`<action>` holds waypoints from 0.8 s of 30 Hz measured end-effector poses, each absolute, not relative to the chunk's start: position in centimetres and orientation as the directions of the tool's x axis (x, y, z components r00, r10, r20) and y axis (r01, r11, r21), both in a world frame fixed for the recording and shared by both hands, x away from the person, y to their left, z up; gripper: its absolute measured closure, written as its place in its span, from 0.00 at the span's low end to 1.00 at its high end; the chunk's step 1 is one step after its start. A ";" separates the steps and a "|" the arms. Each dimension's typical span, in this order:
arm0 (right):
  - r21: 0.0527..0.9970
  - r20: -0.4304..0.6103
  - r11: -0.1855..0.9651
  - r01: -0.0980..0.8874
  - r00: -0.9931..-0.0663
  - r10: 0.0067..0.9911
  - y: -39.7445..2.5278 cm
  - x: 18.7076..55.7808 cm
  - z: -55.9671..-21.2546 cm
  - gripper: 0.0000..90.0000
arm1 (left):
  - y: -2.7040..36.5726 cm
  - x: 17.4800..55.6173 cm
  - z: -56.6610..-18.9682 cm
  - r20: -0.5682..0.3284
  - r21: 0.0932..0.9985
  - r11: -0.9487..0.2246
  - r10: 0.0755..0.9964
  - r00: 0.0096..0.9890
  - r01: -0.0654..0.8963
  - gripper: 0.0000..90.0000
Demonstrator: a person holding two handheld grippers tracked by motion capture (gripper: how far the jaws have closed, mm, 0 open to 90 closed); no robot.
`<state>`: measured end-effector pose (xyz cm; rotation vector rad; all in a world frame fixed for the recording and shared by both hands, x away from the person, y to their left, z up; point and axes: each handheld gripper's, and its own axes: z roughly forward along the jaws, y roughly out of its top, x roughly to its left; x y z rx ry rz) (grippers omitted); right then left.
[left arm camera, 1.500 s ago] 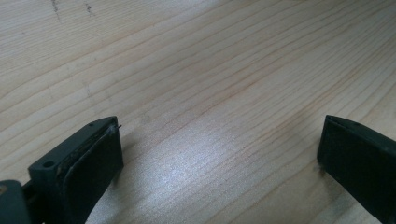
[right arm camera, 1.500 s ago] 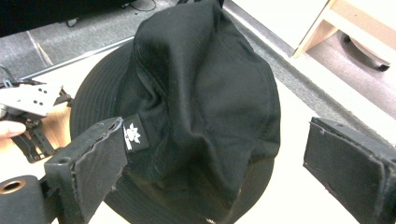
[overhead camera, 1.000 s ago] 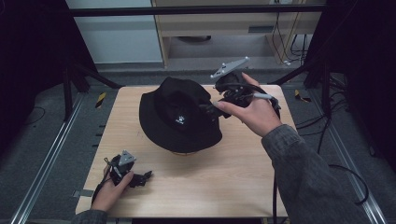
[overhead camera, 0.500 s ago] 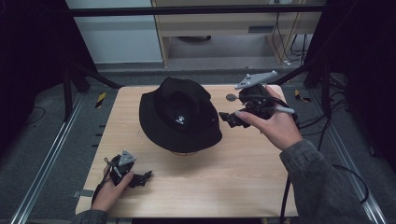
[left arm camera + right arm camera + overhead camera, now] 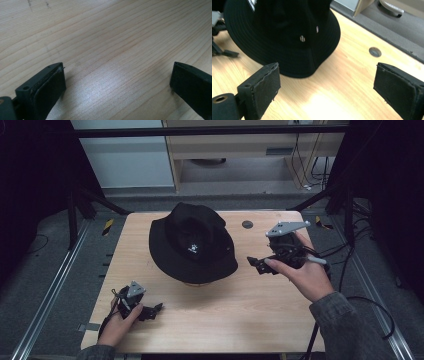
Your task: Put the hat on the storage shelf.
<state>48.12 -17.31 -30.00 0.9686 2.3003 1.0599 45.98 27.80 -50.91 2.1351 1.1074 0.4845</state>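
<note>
The black hat [image 5: 192, 245] sits crown-up at the middle of the table [image 5: 260, 320]; the right tongs [image 5: 257, 265] hover just off its brim, jaws wide and aimed at it; the left tongs [image 5: 156, 308], also wide, rest well apart near the front edge.

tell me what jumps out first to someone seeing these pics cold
A black bucket hat sits in the middle of the pale wooden table, dark against the light grain. To its right, the right gripper hangs with jaws open and pointed at the brim, not touching it. The left gripper rests open at the near left corner.
</note>
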 end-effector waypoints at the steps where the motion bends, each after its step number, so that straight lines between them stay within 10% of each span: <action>1: 0.780 -0.082 0.464 0.420 -0.666 0.741 -17.4 48.0 -30.5 0.08 | 27.8 46.0 -50.9 0.018 0.711 -0.411 0.822 0.570 0.571 0.00; 24: 0.719 0.049 0.397 0.570 -0.612 0.789 -20.1 46.9 -42.3 0.10 | 27.8 46.0 -50.9 0.019 0.711 -0.411 0.822 0.569 0.570 0.00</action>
